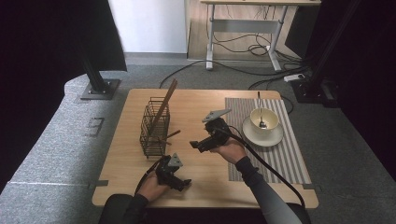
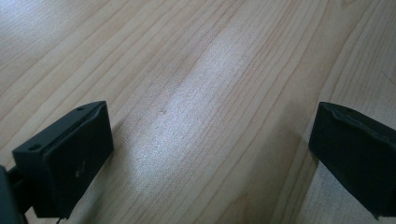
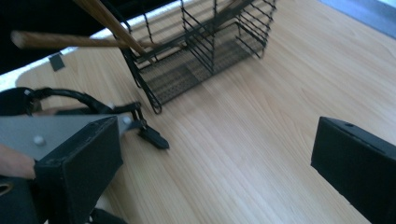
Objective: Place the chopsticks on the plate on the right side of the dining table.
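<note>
Both the left gripper [image 1: 186, 183] and right gripper [image 1: 193, 145] are hovering spread and empty, the right one facing the wire basket [image 1: 154, 127] as if to reach its wooden utensils [image 1: 164, 106].

One wire basket [image 1: 155, 127] is standing on the table [image 1: 196, 182]. Two wooden sticks [image 1: 166, 100] are poking out of it. One bowl [image 1: 264, 122] is sitting on one plate [image 1: 275, 138], and one spoon [image 1: 260, 109] is resting inside. One striped mat [image 1: 289, 158] is lying underneath.

Spoon [image 1: 260, 112] bowl end hidden inside cup [image 1: 264, 122]
</note>
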The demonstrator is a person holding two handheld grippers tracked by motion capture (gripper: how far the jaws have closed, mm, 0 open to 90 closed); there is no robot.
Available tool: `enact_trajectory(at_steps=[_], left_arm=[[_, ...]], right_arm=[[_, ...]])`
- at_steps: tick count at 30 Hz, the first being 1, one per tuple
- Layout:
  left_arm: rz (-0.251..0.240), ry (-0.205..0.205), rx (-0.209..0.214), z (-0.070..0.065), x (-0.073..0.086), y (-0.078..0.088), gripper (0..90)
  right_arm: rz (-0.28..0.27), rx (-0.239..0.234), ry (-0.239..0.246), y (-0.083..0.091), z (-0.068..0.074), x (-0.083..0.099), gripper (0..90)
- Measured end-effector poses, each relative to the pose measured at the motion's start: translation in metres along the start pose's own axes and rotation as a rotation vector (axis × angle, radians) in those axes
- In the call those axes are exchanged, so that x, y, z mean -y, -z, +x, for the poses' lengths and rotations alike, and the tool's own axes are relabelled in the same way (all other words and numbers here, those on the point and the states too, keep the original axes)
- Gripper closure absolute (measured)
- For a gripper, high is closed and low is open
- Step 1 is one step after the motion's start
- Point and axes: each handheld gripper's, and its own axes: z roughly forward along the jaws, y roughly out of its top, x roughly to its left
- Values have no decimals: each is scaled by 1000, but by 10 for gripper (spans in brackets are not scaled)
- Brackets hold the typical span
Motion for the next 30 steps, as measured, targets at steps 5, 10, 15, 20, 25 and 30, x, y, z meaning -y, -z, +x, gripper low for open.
enact_trajectory(at_steps=[5, 10, 15, 20, 25, 30], left_arm=[[0, -1, 1, 0, 0, 0, 0], [0, -2, 1, 0, 0, 0, 0], [3, -8, 3, 0, 0, 0, 0], [6, -15, 6, 0, 0, 0, 0], [5, -13, 9, 0, 0, 0, 0], [-1, -8, 11, -1, 0, 0, 0]], right_arm=[[-4, -24, 13, -9, 6, -9, 17], [0, -28, 30, -16, 11, -18, 36], [-3, -41, 61, -24, 19, -28, 133], [17, -31, 83, -32, 24, -34, 171], [6, -47, 138, -41, 31, -38, 357], [18, -67, 169, -49, 39, -41, 519]])
